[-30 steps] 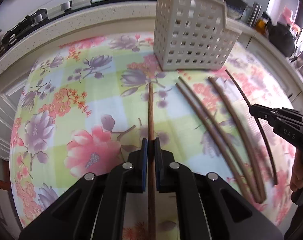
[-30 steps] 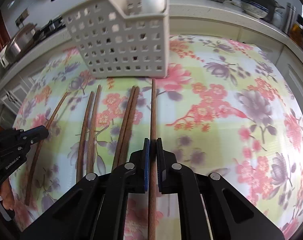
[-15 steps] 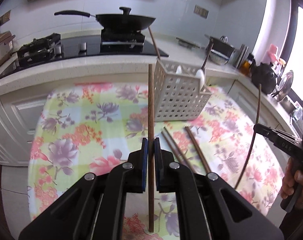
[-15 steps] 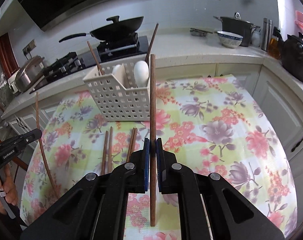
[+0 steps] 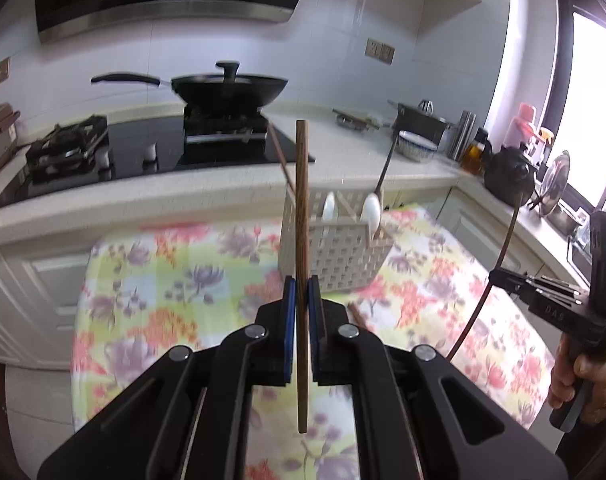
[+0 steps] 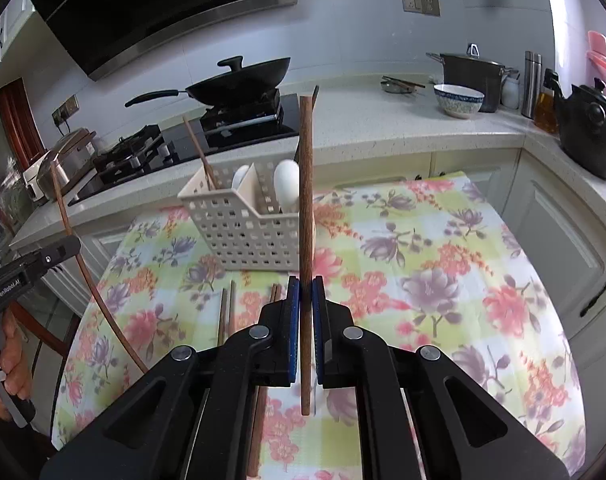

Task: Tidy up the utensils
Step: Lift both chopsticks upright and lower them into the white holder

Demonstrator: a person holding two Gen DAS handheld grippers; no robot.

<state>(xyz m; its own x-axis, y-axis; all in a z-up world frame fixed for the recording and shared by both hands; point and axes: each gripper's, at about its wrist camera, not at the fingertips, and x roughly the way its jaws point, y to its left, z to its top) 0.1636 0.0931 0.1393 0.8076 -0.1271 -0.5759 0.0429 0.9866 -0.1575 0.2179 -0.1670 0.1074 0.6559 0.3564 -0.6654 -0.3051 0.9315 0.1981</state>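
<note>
While each claw, left claw [image 5: 299, 300] and right claw [image 6: 306, 300], clenches a light, stiff, slippery chopstick [image 5: 301, 216] low down, its long top could swing.

a basket [image 6: 239, 232] stands on the far part of a table [image 6: 443, 280], with spoons [image 6: 285, 186] and a chopstick [image 6: 199, 148] standing in it. more chopsticks [image 6: 227, 312] lie on the table just near of the basket. behind the table runs a counter [image 6: 363, 128]: a stove with a wok [image 6: 239, 84] to the left, a bowl [image 6: 458, 100], pot [image 6: 469, 70] and kettle [image 6: 589, 128] to the right.
</note>
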